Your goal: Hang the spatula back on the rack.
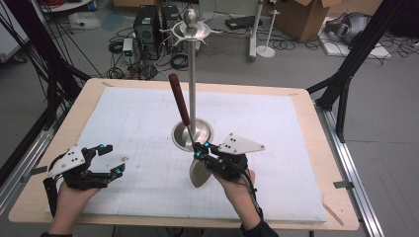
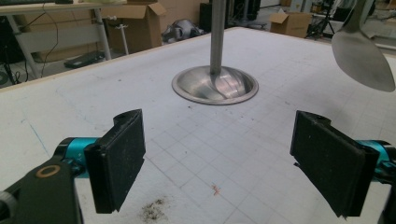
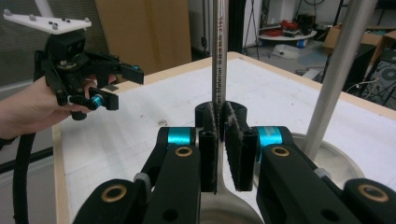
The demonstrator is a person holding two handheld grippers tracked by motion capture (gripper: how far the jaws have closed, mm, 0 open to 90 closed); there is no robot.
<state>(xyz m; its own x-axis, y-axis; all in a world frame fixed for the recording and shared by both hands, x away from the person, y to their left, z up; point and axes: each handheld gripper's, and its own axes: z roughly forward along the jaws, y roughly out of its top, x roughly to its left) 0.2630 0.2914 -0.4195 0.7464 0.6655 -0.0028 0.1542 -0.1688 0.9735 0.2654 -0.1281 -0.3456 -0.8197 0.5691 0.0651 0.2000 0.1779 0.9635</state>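
Stand pole (image 1: 192,79) rises just behind the held spoon (image 1: 184,116).

Steel-grey spoon (image 1: 199,173) with dark red-brown handle, silver stand (image 1: 192,98), white grid-lined mat (image 1: 138,113), pale wood table (image 1: 341,197), black grippers accented in teal.

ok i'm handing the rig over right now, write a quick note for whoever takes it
Right claw: shut on the spatula at its metal shank, blade down, brown handle up, lifted off the mat beside the stand.
Left claw: open, nothing in it, held low over the mat's left side.
Done: spatula picked up.
Left: probably hanging it on the hook ring at the stand's top; no utensil hangs there yet.
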